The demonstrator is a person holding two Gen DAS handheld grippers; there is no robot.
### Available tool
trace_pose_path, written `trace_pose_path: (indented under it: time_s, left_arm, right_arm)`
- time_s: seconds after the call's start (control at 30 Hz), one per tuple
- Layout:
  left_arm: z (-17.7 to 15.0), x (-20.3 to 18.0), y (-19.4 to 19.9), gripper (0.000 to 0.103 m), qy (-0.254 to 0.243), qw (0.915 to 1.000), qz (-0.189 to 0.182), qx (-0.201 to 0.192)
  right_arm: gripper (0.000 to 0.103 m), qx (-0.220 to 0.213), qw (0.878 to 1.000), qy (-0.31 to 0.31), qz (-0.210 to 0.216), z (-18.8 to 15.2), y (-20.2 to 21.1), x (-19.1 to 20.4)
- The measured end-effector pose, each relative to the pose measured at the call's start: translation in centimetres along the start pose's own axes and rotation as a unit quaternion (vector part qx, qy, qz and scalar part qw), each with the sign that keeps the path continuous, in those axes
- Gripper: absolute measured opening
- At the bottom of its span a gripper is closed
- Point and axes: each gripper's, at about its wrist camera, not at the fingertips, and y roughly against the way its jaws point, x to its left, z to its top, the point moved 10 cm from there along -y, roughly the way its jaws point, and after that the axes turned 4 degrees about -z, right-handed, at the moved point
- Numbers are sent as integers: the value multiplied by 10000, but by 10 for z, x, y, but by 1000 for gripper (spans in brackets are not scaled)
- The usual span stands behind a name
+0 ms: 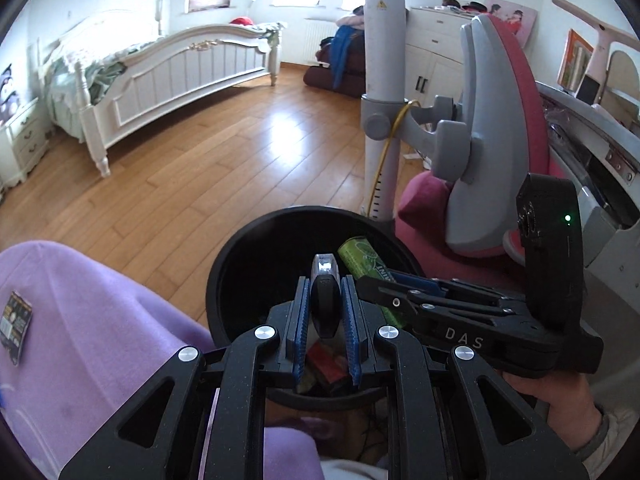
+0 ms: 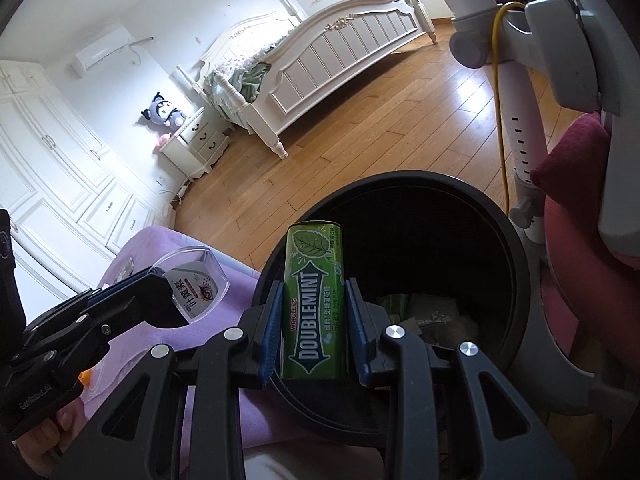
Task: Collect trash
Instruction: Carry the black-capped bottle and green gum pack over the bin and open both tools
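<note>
Left gripper (image 1: 326, 300) pinches a small clear plastic case (image 1: 325, 280) edge-on between its blue pads — held over the near rim of the black bin (image 1: 240, 264), seemingly for dropping. Right gripper (image 2: 314, 312) is clamped on a green Doublemint canister (image 2: 314, 300), its far end reaching over the bin mouth for the same reason. Wrappers already lie at the bin bottom (image 2: 424, 312). Beside it, a purple cloth (image 1: 80, 300) carries one more flat packet (image 1: 14, 320), uncollected. Beyond: wood floor (image 1: 208, 168), white bed (image 1: 168, 72).
</note>
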Motion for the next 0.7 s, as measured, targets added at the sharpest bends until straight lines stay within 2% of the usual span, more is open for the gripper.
trace_pose_path:
  time_s: [0.6,0.7]
  left_arm:
    - [5,-12,-15,17,-137,9998,14,114]
    - [5,-15,-15,17,-160,9998,21,142]
  right_arm:
    - [30,216,9996,-184,-45,-8,-9,-19]
    - [33,225,9995,-243,-15,-7,-7,-18]
